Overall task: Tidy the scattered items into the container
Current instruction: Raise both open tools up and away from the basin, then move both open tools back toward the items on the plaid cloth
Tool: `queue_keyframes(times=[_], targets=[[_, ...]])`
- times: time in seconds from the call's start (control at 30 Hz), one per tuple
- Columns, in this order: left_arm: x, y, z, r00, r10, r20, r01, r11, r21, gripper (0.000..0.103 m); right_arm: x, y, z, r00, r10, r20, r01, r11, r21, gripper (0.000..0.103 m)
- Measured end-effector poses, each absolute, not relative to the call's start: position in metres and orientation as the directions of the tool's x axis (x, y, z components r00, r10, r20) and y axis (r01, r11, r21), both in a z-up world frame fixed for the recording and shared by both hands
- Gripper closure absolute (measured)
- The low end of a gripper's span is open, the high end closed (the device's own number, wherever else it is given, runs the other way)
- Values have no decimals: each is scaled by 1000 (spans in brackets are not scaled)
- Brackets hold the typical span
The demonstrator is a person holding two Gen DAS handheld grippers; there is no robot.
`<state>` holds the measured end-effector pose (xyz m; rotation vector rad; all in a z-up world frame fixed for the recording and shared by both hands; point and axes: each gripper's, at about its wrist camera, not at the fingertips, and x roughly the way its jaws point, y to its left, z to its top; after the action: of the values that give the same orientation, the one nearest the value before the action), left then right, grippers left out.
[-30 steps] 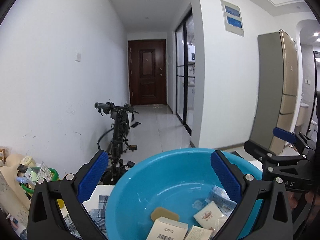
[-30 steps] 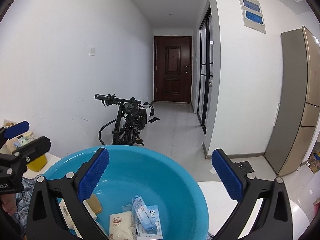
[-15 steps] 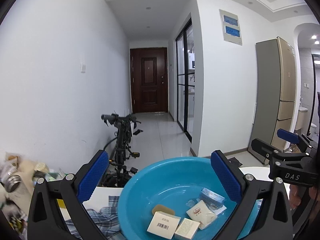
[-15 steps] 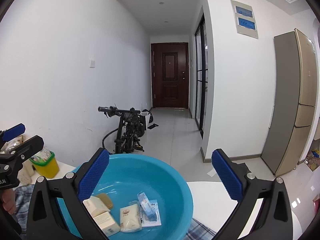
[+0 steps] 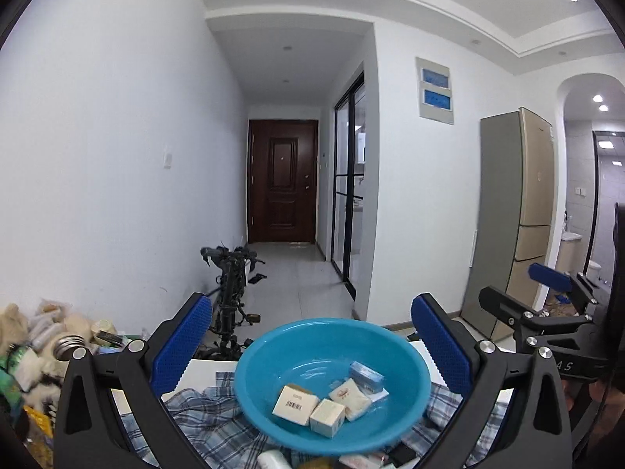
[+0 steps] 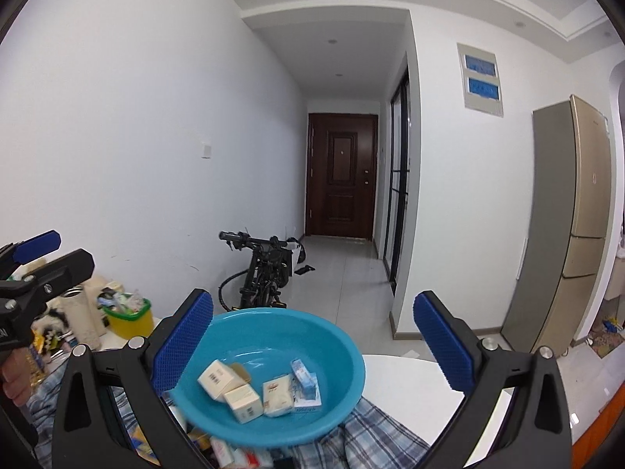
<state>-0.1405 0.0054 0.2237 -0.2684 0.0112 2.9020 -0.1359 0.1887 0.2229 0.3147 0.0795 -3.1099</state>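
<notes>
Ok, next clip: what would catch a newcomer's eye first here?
The bright blue basin on the plaid cloth, centre foreground, already holding small boxes and packets. Both grippers, left and right, frame it, open and empty. Behind, a black bicycle leans against the hallway wall.

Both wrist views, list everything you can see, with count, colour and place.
basin: one, blue, on the checked cloth, between both grippers
boxes: two, cream, side by side in the basin
soap packet: one, white, in the basin
tissue pack: one, light blue, in the basin by its right wall
cloth: one, blue check, on the table under the basin
table: one, white, round
tub: one, yellow with green rim, left on the table
bicycle: one, black, against the left wall
door: one, dark brown, end of the hallway
fridge: one, gold-grey, right
left hand-held gripper: open, empty
right hand-held gripper: open, empty
</notes>
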Motion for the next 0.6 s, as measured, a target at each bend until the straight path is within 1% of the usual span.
queue_keyframes(times=[0.17,0.3,0.6], targets=[[-85,-1,229,-965,213,-153,-221,-975,33,0,-93,177,229,-984,-28,-178,40,-997,-61,1],[-52,-9,228,-968,211,-139,-217,-976,29,0,-63,171,228,-984,-38,-175,51,-996,-71,1],[-5,-16,229,-967,221,-125,-228,-972,51,0,-27,167,236,-988,-49,-147,57,-997,-57,1]])
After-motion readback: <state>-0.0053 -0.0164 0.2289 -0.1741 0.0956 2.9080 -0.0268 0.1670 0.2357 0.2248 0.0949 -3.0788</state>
